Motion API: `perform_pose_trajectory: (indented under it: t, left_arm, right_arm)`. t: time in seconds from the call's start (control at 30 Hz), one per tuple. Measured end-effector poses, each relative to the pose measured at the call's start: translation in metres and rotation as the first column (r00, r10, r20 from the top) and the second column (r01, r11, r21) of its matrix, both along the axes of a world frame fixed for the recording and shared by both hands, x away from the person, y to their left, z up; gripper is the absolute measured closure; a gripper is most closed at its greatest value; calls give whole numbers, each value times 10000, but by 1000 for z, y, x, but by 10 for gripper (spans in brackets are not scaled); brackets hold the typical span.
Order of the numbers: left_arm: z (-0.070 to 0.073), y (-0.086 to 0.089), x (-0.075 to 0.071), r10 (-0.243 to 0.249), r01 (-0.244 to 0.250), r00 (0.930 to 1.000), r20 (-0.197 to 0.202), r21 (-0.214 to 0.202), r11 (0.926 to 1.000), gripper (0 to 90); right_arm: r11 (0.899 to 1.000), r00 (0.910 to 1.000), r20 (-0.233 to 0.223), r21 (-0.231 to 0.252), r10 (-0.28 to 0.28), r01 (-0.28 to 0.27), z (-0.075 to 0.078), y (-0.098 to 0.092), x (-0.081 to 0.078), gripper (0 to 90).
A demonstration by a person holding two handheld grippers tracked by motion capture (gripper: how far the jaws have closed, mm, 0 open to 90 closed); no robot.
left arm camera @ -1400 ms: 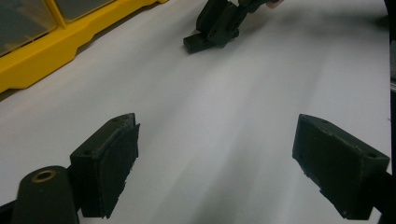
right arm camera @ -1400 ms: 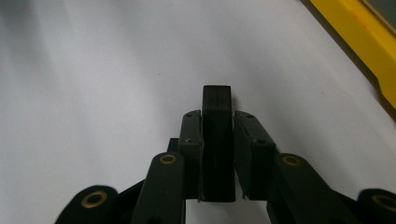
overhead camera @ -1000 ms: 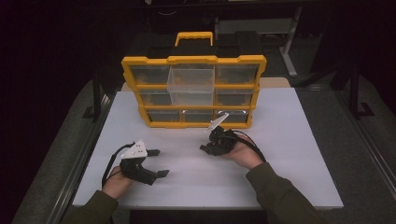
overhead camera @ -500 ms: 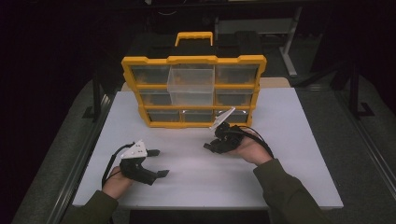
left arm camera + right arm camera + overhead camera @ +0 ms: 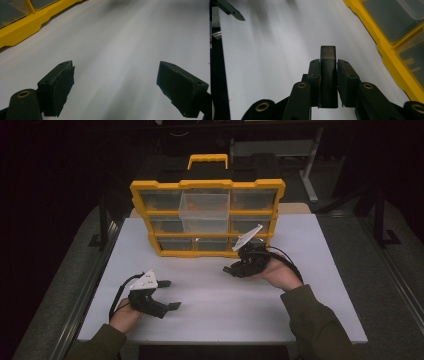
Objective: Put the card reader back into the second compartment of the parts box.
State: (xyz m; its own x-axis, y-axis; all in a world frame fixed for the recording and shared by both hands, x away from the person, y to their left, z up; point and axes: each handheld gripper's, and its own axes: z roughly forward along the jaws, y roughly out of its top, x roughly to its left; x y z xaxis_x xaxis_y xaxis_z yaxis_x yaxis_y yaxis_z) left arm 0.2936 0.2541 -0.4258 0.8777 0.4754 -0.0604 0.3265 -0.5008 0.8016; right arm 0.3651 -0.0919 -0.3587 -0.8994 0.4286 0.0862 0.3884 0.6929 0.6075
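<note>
A yellow organizer (image 5: 207,185) with clear drawers stands upright at the back of the white table (image 5: 210,295); its top-middle drawer (image 5: 205,210) is pulled out. Just in front of its lower right corner, my right gripper (image 5: 229,269) points left. In the right gripper view, the right gripper (image 5: 328,62) is shut on a small black rectangular block (image 5: 328,53) that sticks out past the pads, with the organizer (image 5: 387,50) at the right. Near the table's front left, my left gripper (image 5: 170,294) stands open; the left gripper view shows the left gripper (image 5: 115,75) holding nothing, above bare tabletop.
In the left gripper view the organizer's base (image 5: 25,27) runs across the upper left. A jaw tip of the other gripper (image 5: 230,10) shows at the top left of the right gripper view. Dark floor and metal frames surround the table.
My right hand has drifted slightly to the right and toward the organizer, still holding the black block. The left gripper has stayed in place.
</note>
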Motion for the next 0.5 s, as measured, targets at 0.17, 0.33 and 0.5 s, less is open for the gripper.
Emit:
perform_pose_trajectory:
  t: [0.17, 0.33, 0.5]
  left_arm:
    - [0, 0, 0, 33, -33, 10000, 51, 2, 10000, 143]
    - [0, 0, 0, 54, -54, 10000, 48, -6, 10000, 143]
    - [0, 0, 0, 86, -85, 10000, 37, -20, 10000, 143]
  right_arm:
    - [10000, 10000, 41, 12, 9, -9, 10, -6, 0, 725]
    - [10000, 9999, 116, 1, 3, -3, 22, -10, 0, 725]
    - [10000, 9998, 184, -32, 0, 0, 33, -15, 1, 725]
